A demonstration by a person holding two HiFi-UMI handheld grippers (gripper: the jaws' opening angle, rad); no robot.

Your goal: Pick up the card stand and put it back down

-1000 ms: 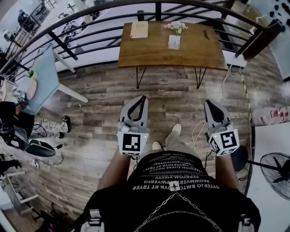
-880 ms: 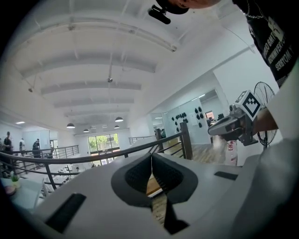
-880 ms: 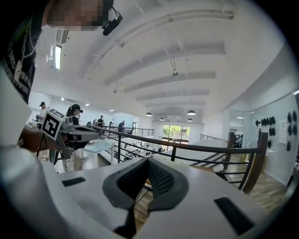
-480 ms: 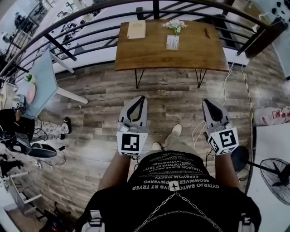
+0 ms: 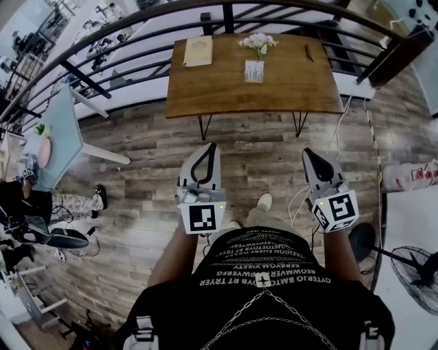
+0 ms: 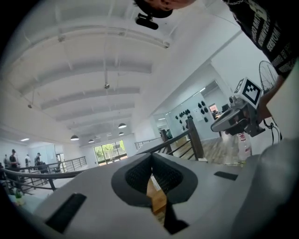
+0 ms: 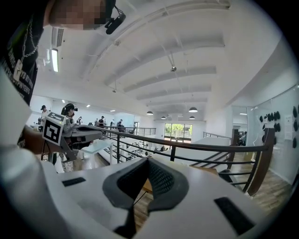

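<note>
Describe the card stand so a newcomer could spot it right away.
Look at the wooden table by the black railing. Near its middle, just in front of the flowers, stands the card stand: the only upright card, unlike the flat tan booklet.

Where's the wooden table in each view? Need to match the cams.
Head view: wooden table at top centre.
Left gripper view: table is only a narrow sliver, low centre.
Right gripper view: table just right of centre, below the rail.
Shared landmark: black railing behind the table.

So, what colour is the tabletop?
The tabletop is brown wood, clearest in the head view.
</note>
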